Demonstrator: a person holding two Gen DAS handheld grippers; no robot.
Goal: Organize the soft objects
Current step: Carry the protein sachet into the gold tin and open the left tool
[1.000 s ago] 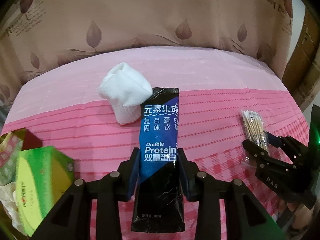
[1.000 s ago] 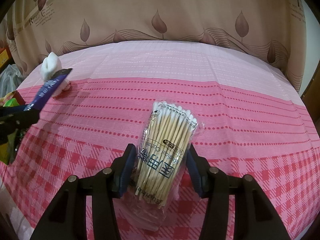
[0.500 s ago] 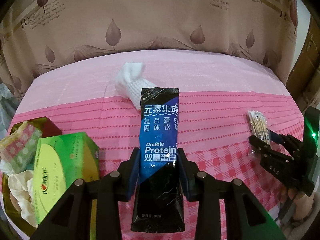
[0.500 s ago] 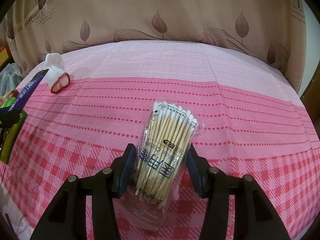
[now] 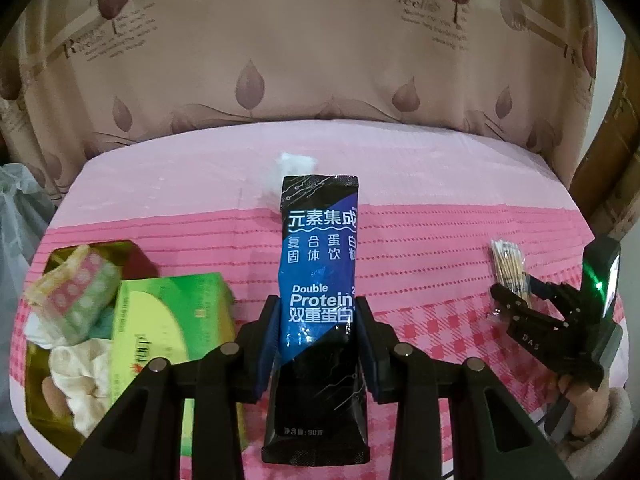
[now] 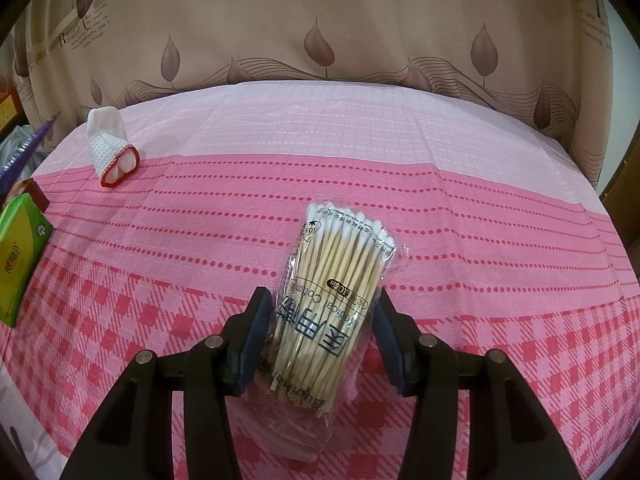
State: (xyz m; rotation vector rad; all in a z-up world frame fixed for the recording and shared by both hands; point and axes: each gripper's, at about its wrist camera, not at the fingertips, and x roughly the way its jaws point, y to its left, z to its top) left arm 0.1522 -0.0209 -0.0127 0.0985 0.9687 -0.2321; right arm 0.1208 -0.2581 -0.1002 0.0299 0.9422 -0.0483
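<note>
My left gripper (image 5: 316,332) is shut on a blue-and-black protein powder sachet (image 5: 320,264) and holds it upright above the pink cloth. My right gripper (image 6: 320,332) is shut on a clear bag of cotton swabs (image 6: 332,300); it also shows in the left wrist view (image 5: 508,264), at the right. A rolled white sock with a red cuff (image 6: 110,152) lies on the far left of the cloth; in the left wrist view the rolled sock (image 5: 296,166) is mostly hidden behind the sachet.
A green tissue box (image 5: 168,328) and a dark red box (image 5: 136,256) holding soft packs and white cloths (image 5: 76,356) stand at the left. A pink checked tablecloth (image 6: 460,200) covers the table. A beige leaf-print curtain (image 6: 320,20) hangs behind.
My left gripper has pulled back and to the left with the sachet, so the sock looks farther and the boxes have come into view. My right gripper has not moved.
</note>
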